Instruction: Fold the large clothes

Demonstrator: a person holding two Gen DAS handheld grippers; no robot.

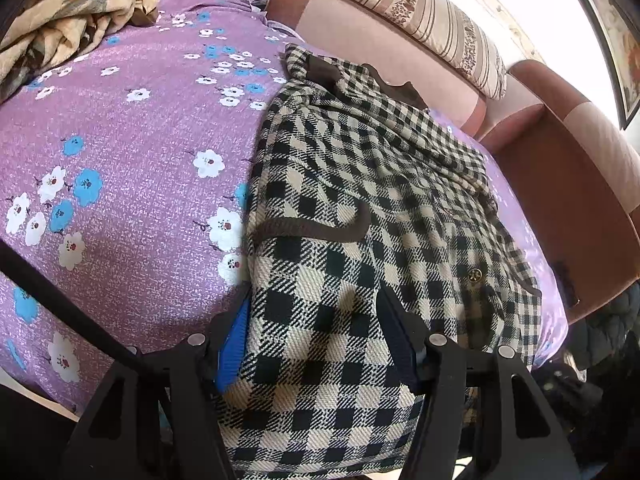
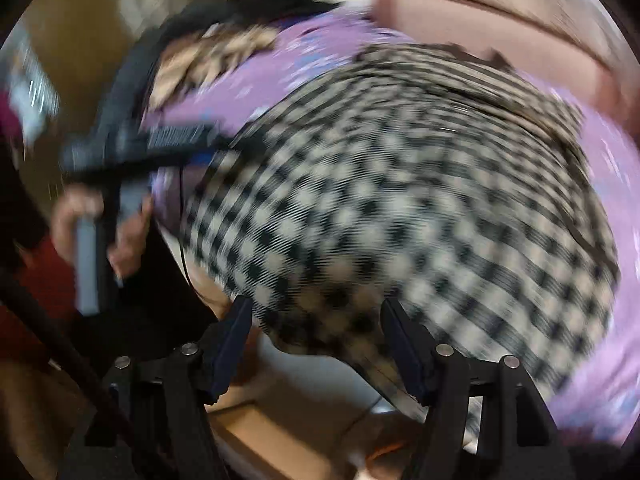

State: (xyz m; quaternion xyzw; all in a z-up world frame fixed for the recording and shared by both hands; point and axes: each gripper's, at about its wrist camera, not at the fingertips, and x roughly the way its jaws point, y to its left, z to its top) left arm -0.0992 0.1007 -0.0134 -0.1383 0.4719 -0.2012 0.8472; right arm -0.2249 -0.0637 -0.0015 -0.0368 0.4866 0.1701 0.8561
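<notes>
Lying on purple bedsheet [image 1: 132, 152]: checked coat [image 1: 360, 216].

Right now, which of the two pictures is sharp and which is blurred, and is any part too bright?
Left wrist view: sharp; the checkered coat and the flowered purple sheet show clear weave, and the top right corner is washed out white. Right wrist view: heavy motion blur smears the coat, while the right claw itself is crisp. Both views bend straight lines, as fisheye lenses do.
</notes>
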